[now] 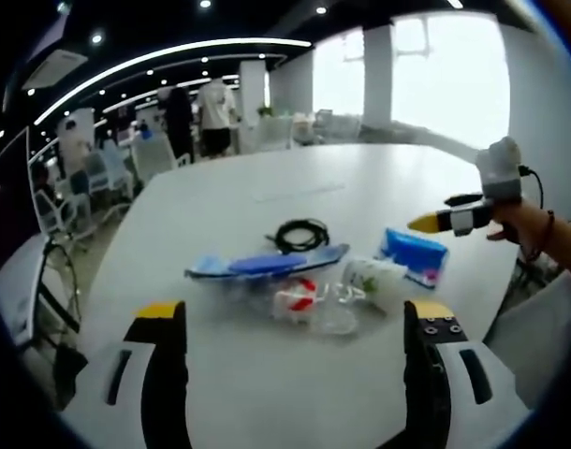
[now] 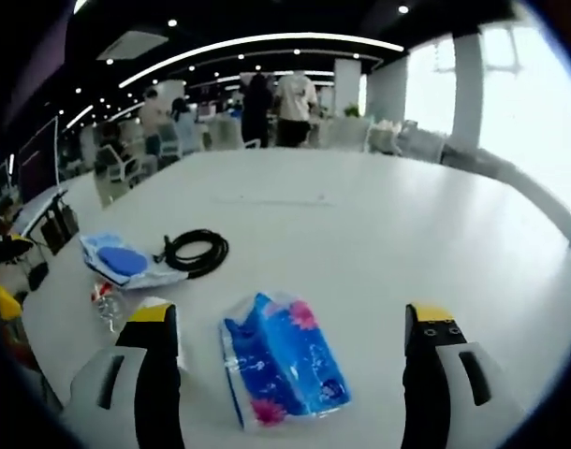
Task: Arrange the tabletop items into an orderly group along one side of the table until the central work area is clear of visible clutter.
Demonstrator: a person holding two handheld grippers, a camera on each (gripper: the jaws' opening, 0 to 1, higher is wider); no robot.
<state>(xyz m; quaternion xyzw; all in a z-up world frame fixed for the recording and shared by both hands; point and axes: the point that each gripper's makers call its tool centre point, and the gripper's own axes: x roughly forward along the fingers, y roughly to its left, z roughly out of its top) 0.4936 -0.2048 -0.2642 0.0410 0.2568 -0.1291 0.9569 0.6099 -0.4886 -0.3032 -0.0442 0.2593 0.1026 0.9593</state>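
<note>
A small clutter lies on the white table [image 1: 360,178]. It holds a coiled black cable [image 1: 300,234], a flat blue packet [image 1: 267,265], crumpled clear plastic with red print [image 1: 304,299], a white cup on its side [image 1: 374,279] and a blue tissue pack [image 1: 415,254]. My left gripper [image 1: 295,313] is open, just short of the plastic. My right gripper [image 1: 454,222], held by a hand [image 1: 515,220], comes in from the right near the tissue pack. In the right gripper view, my right gripper [image 2: 290,318] is open, with the tissue pack [image 2: 281,369] on the table between its jaws. The cable [image 2: 197,251], blue packet [image 2: 126,260] and plastic [image 2: 108,299] lie to its left.
The far half of the table [image 2: 360,206] is bare white surface. Office chairs [image 1: 56,210] stand along the table's left edge. Several people [image 2: 290,103] stand far behind, past the table's end. Bright windows [image 1: 454,75] run along the right.
</note>
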